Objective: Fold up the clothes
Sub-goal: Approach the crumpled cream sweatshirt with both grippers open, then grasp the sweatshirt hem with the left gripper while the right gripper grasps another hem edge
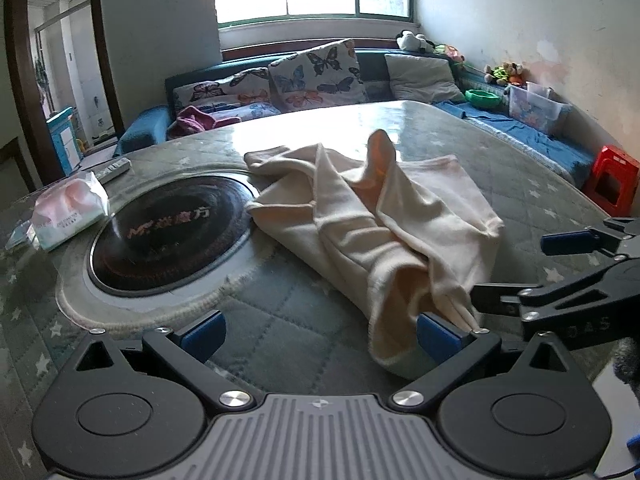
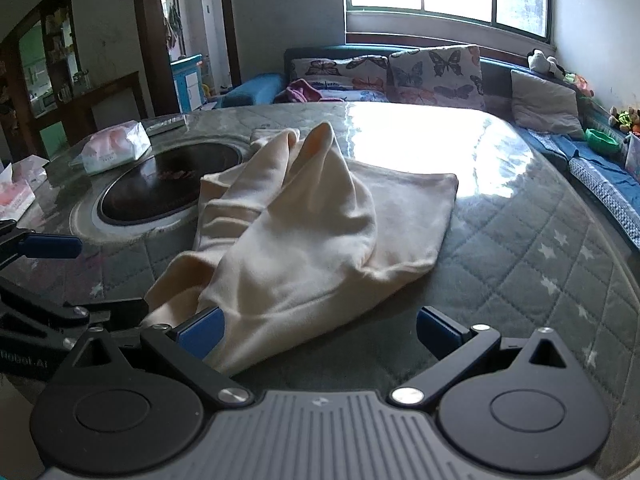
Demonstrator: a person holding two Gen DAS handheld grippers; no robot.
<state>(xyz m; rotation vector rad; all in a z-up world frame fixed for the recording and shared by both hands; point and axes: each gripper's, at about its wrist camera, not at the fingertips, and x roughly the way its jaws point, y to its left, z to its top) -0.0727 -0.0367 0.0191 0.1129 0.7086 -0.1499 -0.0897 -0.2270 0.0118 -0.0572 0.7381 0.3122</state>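
A cream garment (image 1: 372, 224) lies crumpled on the quilted grey table cover (image 1: 280, 320); it also shows in the right wrist view (image 2: 304, 224). My left gripper (image 1: 320, 334) is open, low over the table, and the garment's near edge hangs against its right finger pad (image 1: 436, 336). My right gripper (image 2: 320, 330) is open too, with the garment's near corner lying against its left finger pad (image 2: 202, 330). Each gripper shows in the other's view: the right one (image 1: 532, 268) at the right edge, the left one (image 2: 68, 276) at the left edge.
A round black hotplate (image 1: 172, 236) is set into the table left of the garment. A tissue pack (image 1: 70, 210) and a remote (image 1: 114, 170) lie beyond it. A sofa with butterfly cushions (image 1: 316, 76) runs behind the table. A red stool (image 1: 610, 180) stands at the right.
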